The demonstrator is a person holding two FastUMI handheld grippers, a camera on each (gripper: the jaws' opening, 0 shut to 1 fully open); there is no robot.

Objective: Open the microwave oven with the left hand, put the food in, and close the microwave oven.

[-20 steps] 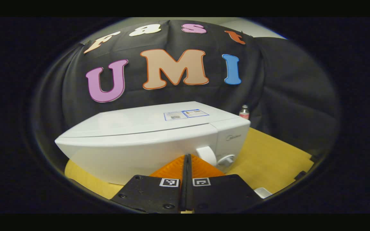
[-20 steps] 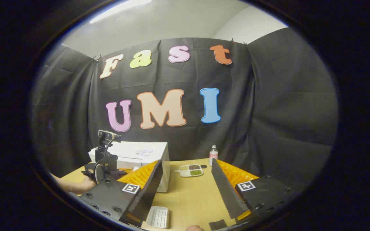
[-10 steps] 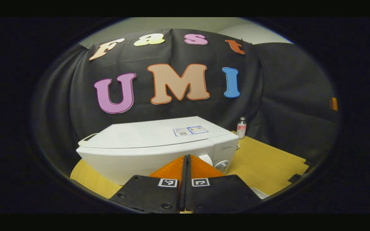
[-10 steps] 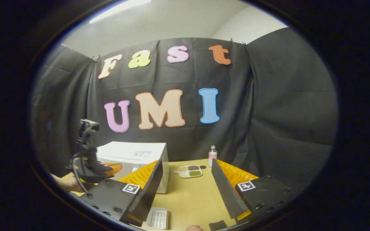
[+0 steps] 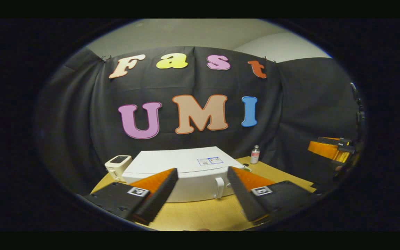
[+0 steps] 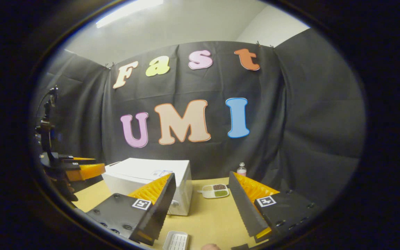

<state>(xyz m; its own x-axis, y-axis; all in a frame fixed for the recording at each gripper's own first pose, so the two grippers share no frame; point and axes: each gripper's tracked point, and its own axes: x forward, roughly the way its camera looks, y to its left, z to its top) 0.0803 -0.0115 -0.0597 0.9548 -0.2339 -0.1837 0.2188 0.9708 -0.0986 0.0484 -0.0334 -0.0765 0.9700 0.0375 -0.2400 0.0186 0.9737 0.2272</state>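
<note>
The white microwave (image 5: 186, 166) stands on the tan table (image 5: 203, 215) with its door shut and its handle (image 5: 219, 187) at the door's right side. My left gripper (image 5: 201, 172) is open a little in front of it, nothing between its fingers. My right gripper (image 6: 201, 175) is open too, held above the table to the right of the microwave (image 6: 151, 177). Beyond it lies the food, a small white tray (image 6: 215, 191) with divided portions. The left gripper (image 6: 96, 168) shows at the far left, the right gripper (image 5: 316, 146) at the far right.
A small bottle (image 6: 241, 169) stands at the back by the cloth wall. A ribbed white dish (image 6: 176, 241) lies near the table's front edge. A small white device (image 5: 118, 166) sits left of the microwave. A bare strip of table (image 6: 207, 215) runs between microwave and food tray.
My left gripper has drawn back from the microwave's front, lifted its aim and gone from shut to open. The right gripper has stayed open, barely shifting.
</note>
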